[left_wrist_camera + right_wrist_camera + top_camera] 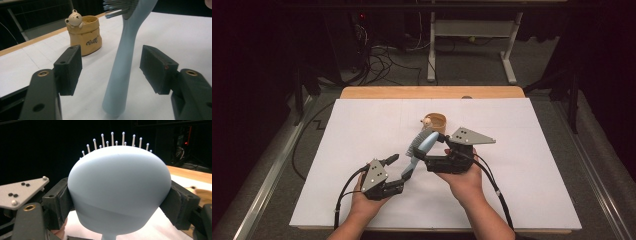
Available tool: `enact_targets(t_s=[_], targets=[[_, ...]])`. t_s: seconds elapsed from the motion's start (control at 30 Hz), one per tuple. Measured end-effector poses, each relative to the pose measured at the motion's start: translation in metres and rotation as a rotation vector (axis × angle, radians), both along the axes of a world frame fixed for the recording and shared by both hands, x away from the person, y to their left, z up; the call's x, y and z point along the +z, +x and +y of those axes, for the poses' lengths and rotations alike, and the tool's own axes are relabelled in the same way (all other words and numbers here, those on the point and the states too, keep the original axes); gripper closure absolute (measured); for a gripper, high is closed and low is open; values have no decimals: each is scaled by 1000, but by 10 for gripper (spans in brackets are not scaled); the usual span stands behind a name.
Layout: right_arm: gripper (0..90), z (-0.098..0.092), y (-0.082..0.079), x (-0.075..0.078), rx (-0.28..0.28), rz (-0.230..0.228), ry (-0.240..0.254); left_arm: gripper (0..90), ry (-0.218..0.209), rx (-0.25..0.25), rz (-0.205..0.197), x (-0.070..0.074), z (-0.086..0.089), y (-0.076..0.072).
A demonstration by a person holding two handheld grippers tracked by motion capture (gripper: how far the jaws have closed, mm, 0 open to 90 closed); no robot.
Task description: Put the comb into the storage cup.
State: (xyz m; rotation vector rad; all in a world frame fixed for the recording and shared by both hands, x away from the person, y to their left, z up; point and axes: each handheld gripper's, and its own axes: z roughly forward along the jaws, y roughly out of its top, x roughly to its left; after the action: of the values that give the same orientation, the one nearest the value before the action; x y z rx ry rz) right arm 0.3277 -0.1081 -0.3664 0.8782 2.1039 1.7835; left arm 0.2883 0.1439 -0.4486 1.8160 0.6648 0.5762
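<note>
A light blue hairbrush (421, 146) stands tilted above the white table, bristle head up and handle down. My right gripper (428, 150) is shut on the brush head (119, 185), with its pads pressing both sides of the rounded back and the bristles pointing away. My left gripper (401, 167) is open around the lower end of the handle (122, 67). The handle stands between the two pads (70, 68) with a gap on each side. A tan pouch-shaped cup with a small bear on its rim (86, 37) sits just beyond the brush (435, 121).
A white sheet (362, 130) covers the table, and a wooden edge (432, 92) shows at the far side. Cables trail from both grippers toward the near edge. Beyond the table are a dark floor with cables and a white desk frame (472, 45).
</note>
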Motion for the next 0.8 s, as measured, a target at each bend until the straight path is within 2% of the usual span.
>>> enact_targets(t_s=[0.1, 0.17, 0.23, 0.33, 0.47, 0.63, 0.8], targets=[[207, -4, 0, 1, -12, -7, -7, 352, -10, -11, 4, 0, 3, 1], [207, -6, 0, 1, -19, -12, -9, 324, -13, -10, 12, 0, 5, 4], [207, -9, 0, 2, -26, -14, -14, 283, -25, -10, 37, 0, 8, 8], [207, -12, 1, 2, -33, -20, -28, 251, -23, 6, 44, 0, 14, 12], [207, -17, 1, 4, -46, -25, -34, 205, -37, 11, 68, 3, 29, 17], [207, -24, 2, 7, -67, -34, -43, 156, -46, 33, 78, 1, 47, 17], [207, -29, 4, 8, -79, -39, -48, 133, -56, 51, 64, -4, 55, 16]])
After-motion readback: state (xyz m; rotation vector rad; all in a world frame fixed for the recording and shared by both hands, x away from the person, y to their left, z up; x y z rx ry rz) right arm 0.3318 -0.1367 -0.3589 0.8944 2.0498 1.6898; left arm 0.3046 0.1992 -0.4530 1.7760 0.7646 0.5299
